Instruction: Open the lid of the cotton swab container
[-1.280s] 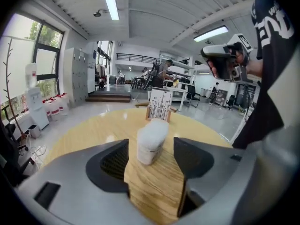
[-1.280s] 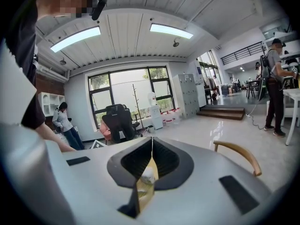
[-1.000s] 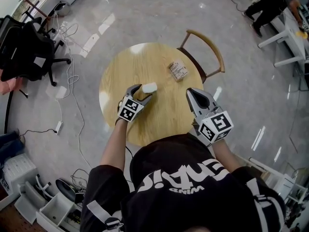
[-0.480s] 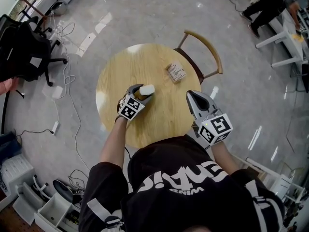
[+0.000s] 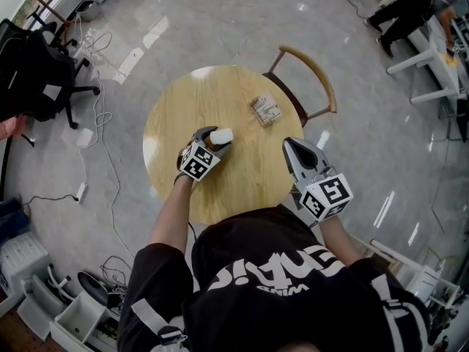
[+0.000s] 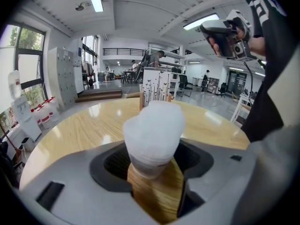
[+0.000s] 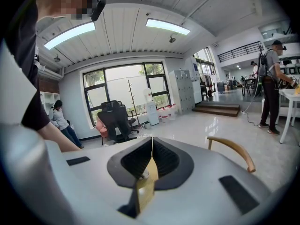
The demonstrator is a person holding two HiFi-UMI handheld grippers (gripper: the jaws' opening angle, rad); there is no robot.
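- Head view: the left gripper has come forward and down, and its jaws, which stood wider a moment ago, now close in around the cotton swab container. The container stands about the middle of the round table. A small printed box lies well apart, toward the far right edge.
- Head view: the right gripper has kept its place above the near right edge.
- Left gripper view: the container stands upright between the jaws, and the pads appear to press on both its sides. The lid is still on.
- Right gripper view: the jaws are clenched together on nothing, aimed past the table at a chair.
- Judgement: the container is now braced, so the lid falls to the right gripper, which must first open.
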